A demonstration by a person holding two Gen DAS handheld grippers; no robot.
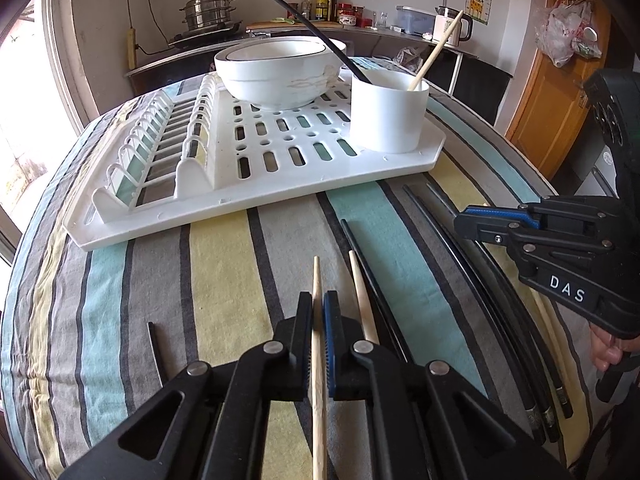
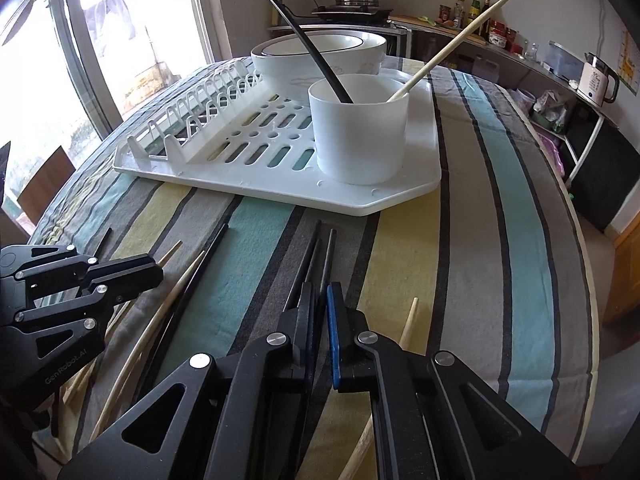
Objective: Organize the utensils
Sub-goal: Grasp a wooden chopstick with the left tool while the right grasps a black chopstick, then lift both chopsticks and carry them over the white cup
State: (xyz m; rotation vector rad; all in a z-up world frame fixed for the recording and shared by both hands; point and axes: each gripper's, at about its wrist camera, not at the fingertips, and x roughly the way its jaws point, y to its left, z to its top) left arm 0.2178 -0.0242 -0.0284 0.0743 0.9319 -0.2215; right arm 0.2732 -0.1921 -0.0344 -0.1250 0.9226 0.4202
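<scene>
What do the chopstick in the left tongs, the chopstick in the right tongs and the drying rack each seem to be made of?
Pale chopstick in the left tongs: probably wood or bamboo, matt tan.
Black chopstick in the right tongs: likely plastic or lacquered, dark and smooth; the look leaves it open.
Drying rack: moulded white plastic, slightly glossy, with slots and ribs.

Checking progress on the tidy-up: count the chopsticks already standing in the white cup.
2. A black chopstick leans left over the bowl; a wooden chopstick leans right. Their lower ends are hidden inside the cup, so a shorter item could be out of sight.
</scene>
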